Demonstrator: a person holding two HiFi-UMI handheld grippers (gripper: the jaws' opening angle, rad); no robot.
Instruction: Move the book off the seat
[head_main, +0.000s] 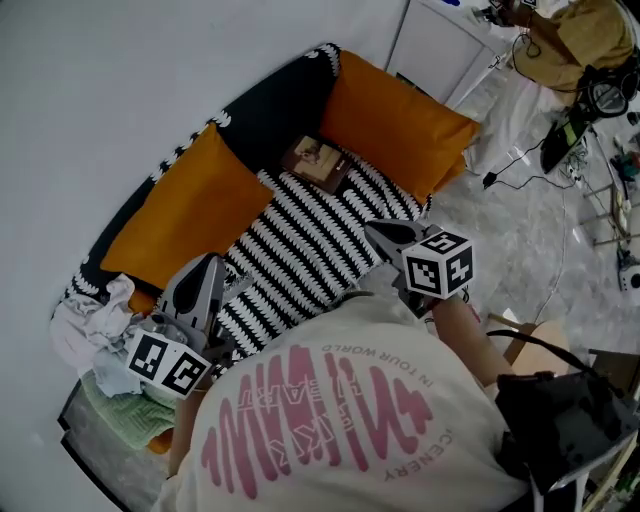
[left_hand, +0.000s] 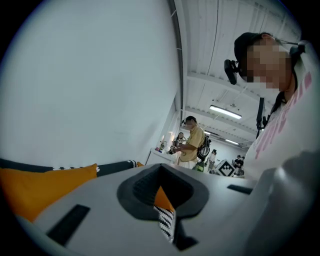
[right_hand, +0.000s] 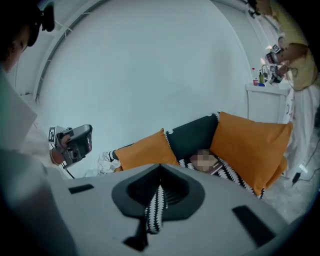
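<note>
Judging by how things lie, we are at the approach step. The book rests at the back of the striped seat, in the corner between the two orange cushions, and it is untouched. Our left gripper and right gripper hover at the seat's near edge, well apart from the book, both clenched on nothing. Next, we judge, one gripper must part its jaws, reach across the stripes and take the book by an exposed edge. The right one faces the book and looks better placed.
</note>
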